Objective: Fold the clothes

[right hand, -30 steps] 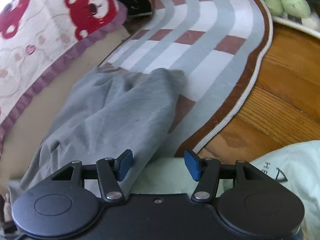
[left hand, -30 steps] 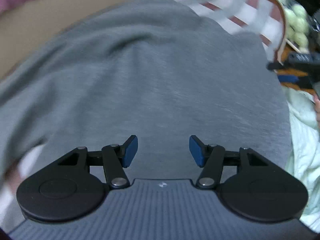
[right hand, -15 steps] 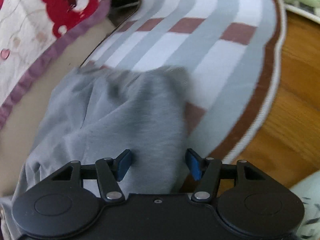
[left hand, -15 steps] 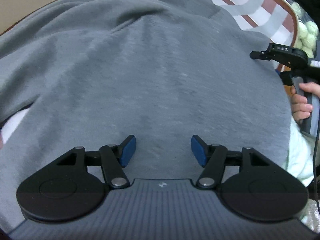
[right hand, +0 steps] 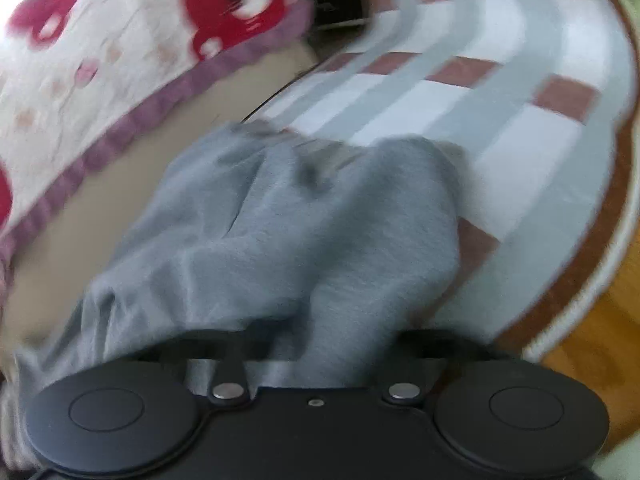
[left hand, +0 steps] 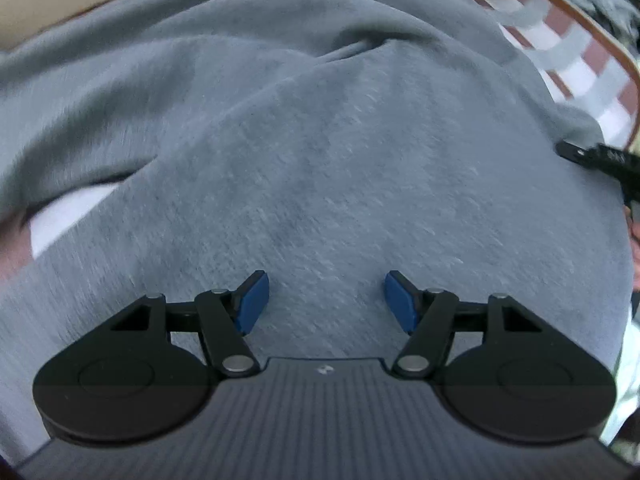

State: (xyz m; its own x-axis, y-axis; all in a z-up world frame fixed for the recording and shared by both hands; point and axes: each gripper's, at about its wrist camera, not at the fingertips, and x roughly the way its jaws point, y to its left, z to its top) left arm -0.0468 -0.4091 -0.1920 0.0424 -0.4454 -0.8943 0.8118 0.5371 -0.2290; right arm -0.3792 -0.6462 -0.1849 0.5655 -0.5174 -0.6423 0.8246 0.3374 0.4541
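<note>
Since the earlier frame your right tongs (right hand: 316, 344) have gone from wide open beside the cloth to clenched, and now a fold of the grey fleece garment (right hand: 280, 248) bulges up between the arms and hides the pads; the jaws are closing on it at this moment. Your left tongs (left hand: 324, 302) have come lower and closer to the same garment (left hand: 320, 160), and their jaws are opening, with only flat cloth below the blue pads (left hand: 252, 300) and nothing pinched.

For the coming move, one relation matters: the garment stretches away from your right tongs, with its long axis running up and a little to the right in that view, toward the striped rug with the brown border (right hand: 540, 128). Your right hand holds the near edge. Your left hand is over the wide middle of the cloth, so I judge it must still find an edge before you can fold.

The garment lies on the rug, on the floor. At the left is a cream blanket with red bears and purple trim (right hand: 100, 60), and at the right edge bare wooden floor (right hand: 592, 340).
</note>
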